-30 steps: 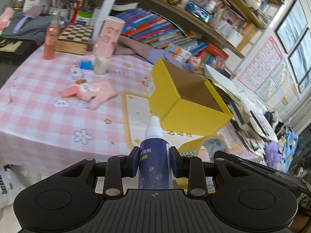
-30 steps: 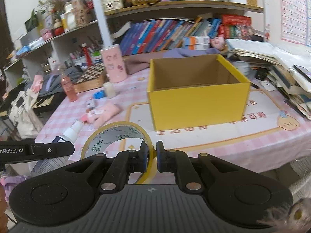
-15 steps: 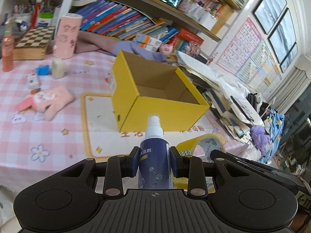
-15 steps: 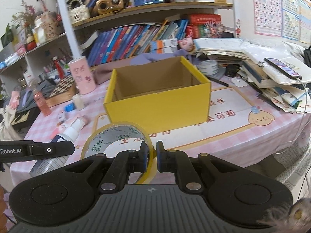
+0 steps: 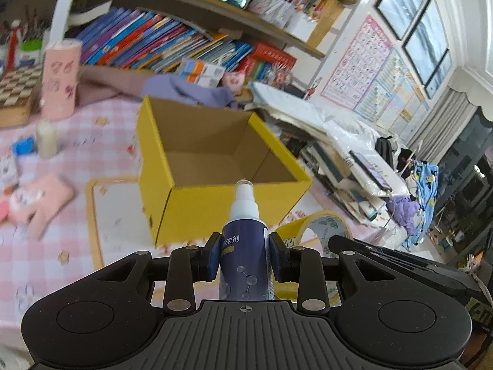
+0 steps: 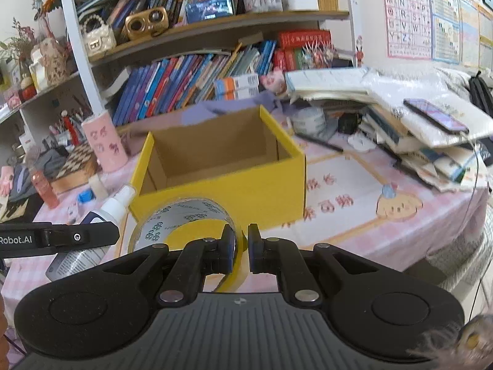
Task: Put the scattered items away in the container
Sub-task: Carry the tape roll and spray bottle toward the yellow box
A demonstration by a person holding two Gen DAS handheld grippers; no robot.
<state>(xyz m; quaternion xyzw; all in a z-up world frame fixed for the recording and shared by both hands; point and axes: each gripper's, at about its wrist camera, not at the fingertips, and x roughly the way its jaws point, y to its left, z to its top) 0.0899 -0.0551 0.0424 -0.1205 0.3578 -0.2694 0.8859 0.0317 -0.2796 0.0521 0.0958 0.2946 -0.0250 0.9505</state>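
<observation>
- The room is full of stuff: a big bookshelf packed with bright books stands behind a table with a pink checked cloth.
- A messy pile of papers and books sits on the right end of the table, and a phone lies on top of it.
- A yellow box stands open in the middle of the table. The part of its brown inside that shows is bare.
- The box is just past the tips of both tongs, a bit higher in each picture.
- The left gripper pinches a dark blue spray bottle by its sides. The white top of the bottle points at the near wall of the box.
- The right gripper is pressed almost together on the thin wall of a yellow tape roll. The roll sticks out to the left of the tongs.
- Still on the cloth to the left of the box are a pink soft toy, a small pale jar and a little blue thing.
- These left things are blurry, so I cannot tell just what they are.
- The bottom of the bottle is hidden by the black tong body.
- The hands holding the tongs do not show.
</observation>
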